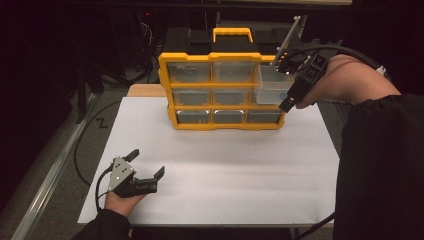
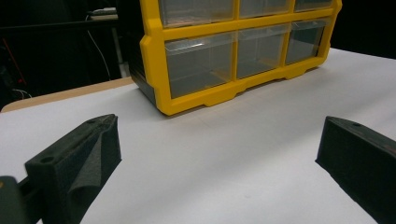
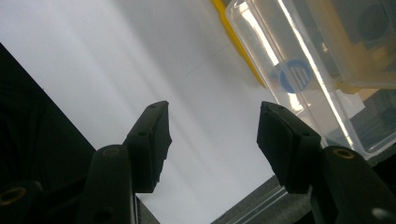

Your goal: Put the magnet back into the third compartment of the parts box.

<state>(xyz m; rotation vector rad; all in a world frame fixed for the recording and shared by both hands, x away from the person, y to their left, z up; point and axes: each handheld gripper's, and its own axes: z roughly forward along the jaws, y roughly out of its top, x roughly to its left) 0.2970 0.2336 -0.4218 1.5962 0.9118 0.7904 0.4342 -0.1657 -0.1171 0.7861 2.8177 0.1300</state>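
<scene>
High view: yellow drawer cabinet (image 1: pixel 220 90) upright at the far middle of the white desk (image 1: pixel 215 170). Clear drawer (image 1: pixel 272 85) pulled out from the cabinet's right column, upper rows. Right gripper (image 1: pixel 287 102) just beside that drawer's front right corner, fingers pointing down and toward the cabinet; touching or not, cannot tell from here. Left gripper (image 1: pixel 147 162) low over the near left of the desk, well apart from the cabinet, fingers spread wide, nothing between them.

Left gripper view: two black fingers (image 2: pixel 74 158) far apart at the bottom corners, bare white desk (image 2: pixel 224 154) between them, nothing held. Cabinet (image 2: pixel 233 46) ahead, well beyond the fingertips, bottom-row drawers shut.

Right gripper view: fingers (image 3: pixel 149 140) parted, white desk (image 3: pixel 116 60) showing through the gap, nothing gripped. Clear drawer (image 3: pixel 299 74) with a round blue mark, above and just past the right-hand finger, outside the gap. Yellow cabinet edge (image 3: pixel 233 37) behind the drawer.
</scene>
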